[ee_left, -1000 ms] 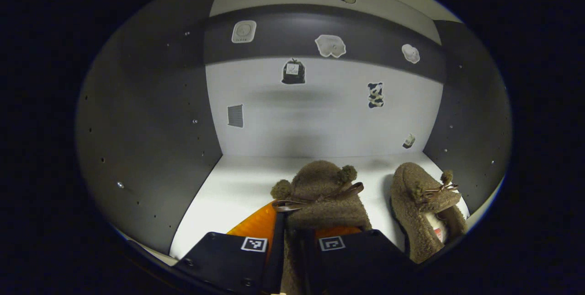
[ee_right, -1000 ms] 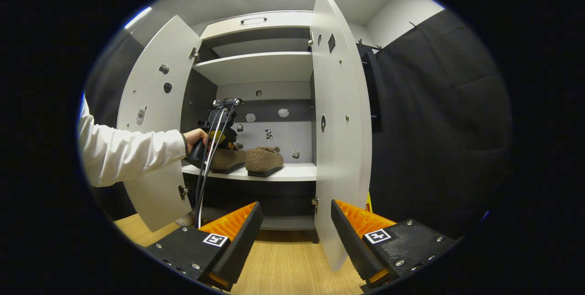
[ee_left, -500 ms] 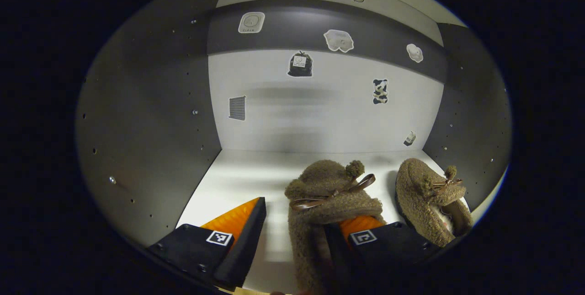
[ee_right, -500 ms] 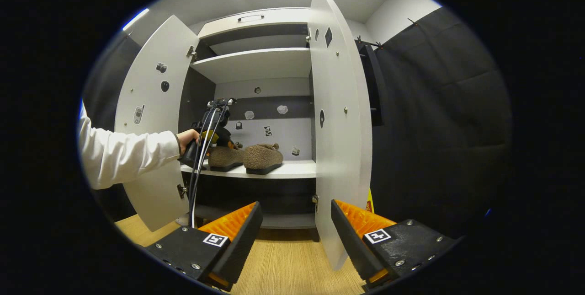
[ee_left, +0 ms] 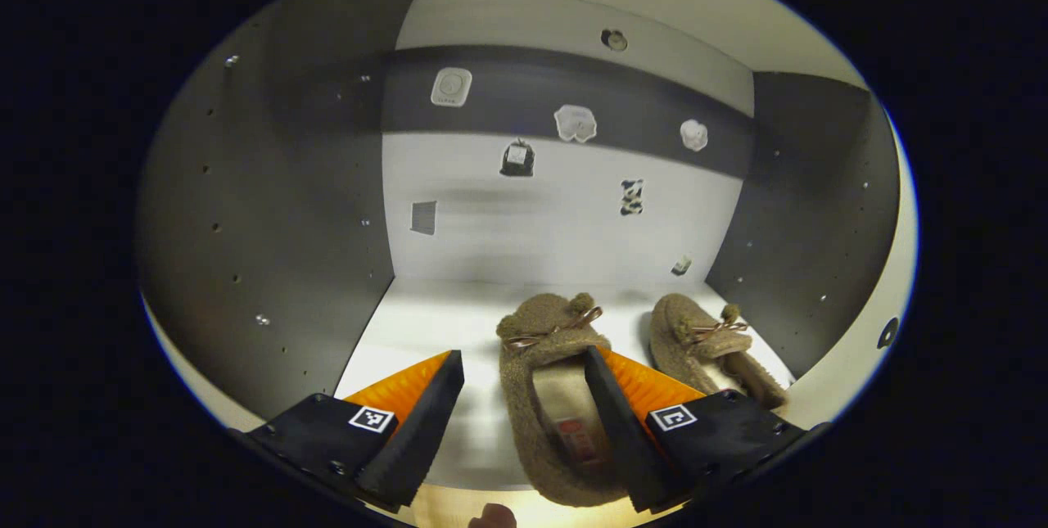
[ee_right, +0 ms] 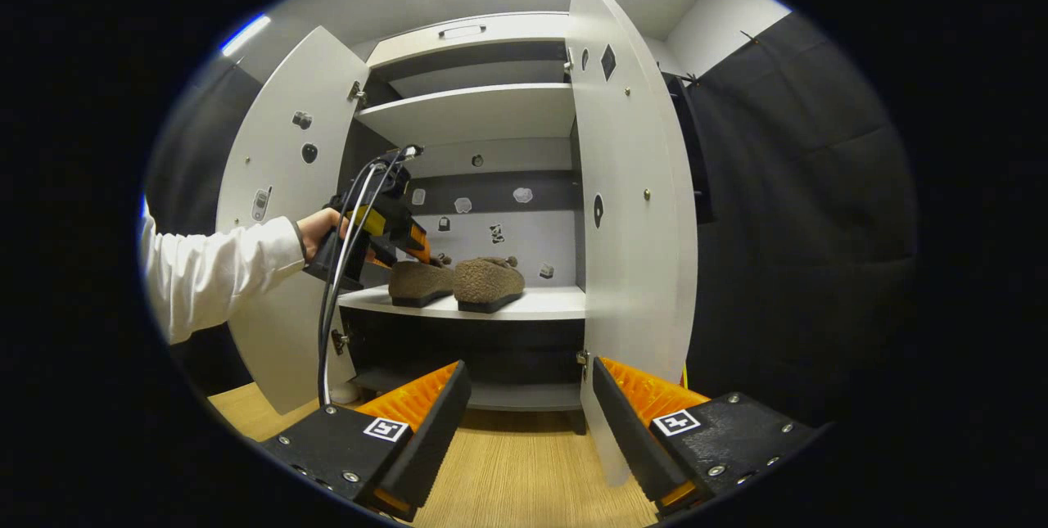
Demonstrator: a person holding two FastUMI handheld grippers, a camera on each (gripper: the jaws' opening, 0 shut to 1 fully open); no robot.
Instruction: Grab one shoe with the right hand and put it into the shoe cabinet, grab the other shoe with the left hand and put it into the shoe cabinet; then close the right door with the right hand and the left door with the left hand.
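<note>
Two fuzzy brown shoes stand side by side on the white middle shelf [ee_left: 417, 323] of the shoe cabinet. The left shoe [ee_left: 550, 397] lies just inside my right finger, its heel toward me; the right shoe [ee_left: 704, 338] sits beside it. My left gripper [ee_left: 520, 363] is open and holds nothing. In the right gripper view, both shoes [ee_right: 419, 282] [ee_right: 489, 282] rest on the shelf, and a hand holds the left gripper [ee_right: 422, 254] just above and left of them. My right gripper [ee_right: 530, 371] is open and empty, low in front of the cabinet.
Both cabinet doors stand open: the left door [ee_right: 274, 217] behind a white sleeve [ee_right: 205, 274], the right door [ee_right: 630, 209] edge-on just ahead of my right finger. Another shelf [ee_right: 475, 110] sits above. Wooden floor [ee_right: 508, 479] lies below; a dark cloth wall [ee_right: 802, 209] is on the right.
My left gripper has opened, let go of the left shoe, and drawn back toward the shelf's front edge. The right gripper has hardly moved.
</note>
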